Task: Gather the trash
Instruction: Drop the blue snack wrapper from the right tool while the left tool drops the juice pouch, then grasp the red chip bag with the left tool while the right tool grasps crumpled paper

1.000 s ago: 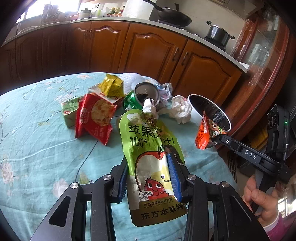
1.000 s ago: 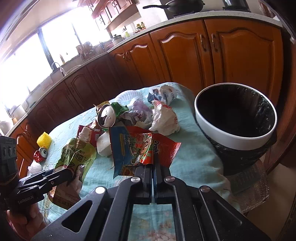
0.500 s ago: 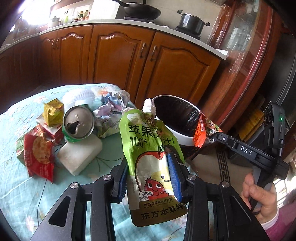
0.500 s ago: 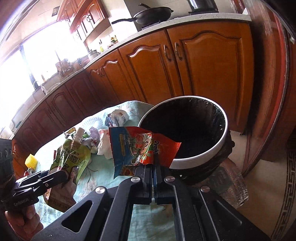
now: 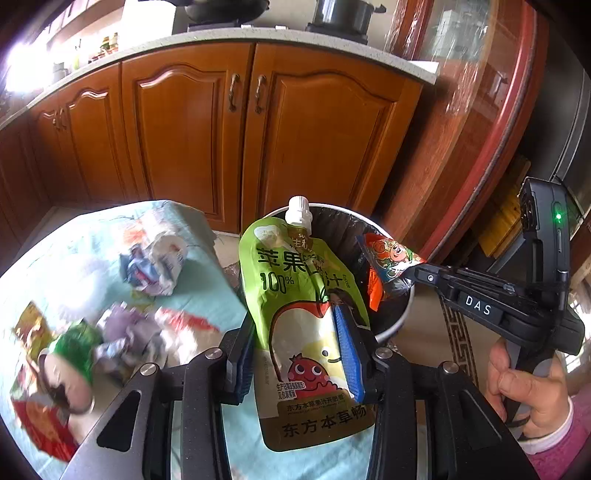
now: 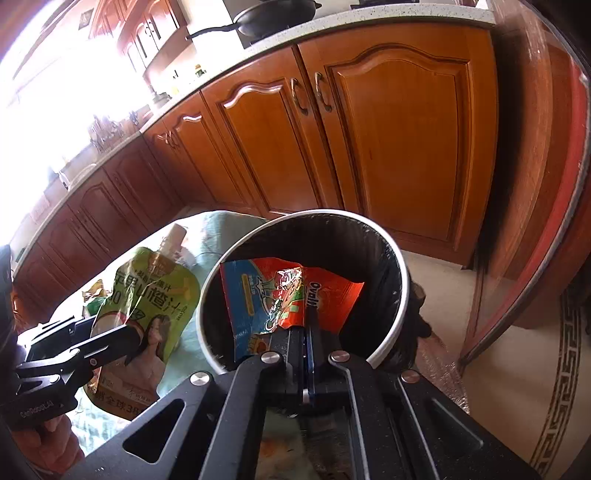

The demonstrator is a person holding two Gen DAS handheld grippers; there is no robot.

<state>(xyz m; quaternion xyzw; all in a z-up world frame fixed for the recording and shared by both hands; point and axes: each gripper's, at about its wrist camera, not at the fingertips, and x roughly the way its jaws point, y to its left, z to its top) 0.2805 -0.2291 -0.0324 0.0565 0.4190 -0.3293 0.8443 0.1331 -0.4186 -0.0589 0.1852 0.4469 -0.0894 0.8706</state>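
Left gripper [image 5: 299,354] pinches green apple-juice pouch [image 5: 303,314] — right gripper [image 6: 307,325] pinches crumpled, perhaps torn, wrapper [image 6: 284,291]

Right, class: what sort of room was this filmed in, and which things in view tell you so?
Most likely a home kitchen. Wooden cabinet doors run under a speckled countertop, a black frying pan and a lidded pot sit on top, and a black-lined trash bin stands beside a cloth-covered table.

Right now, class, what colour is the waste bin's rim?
White rim, black liner inside; clearest in right wrist view.
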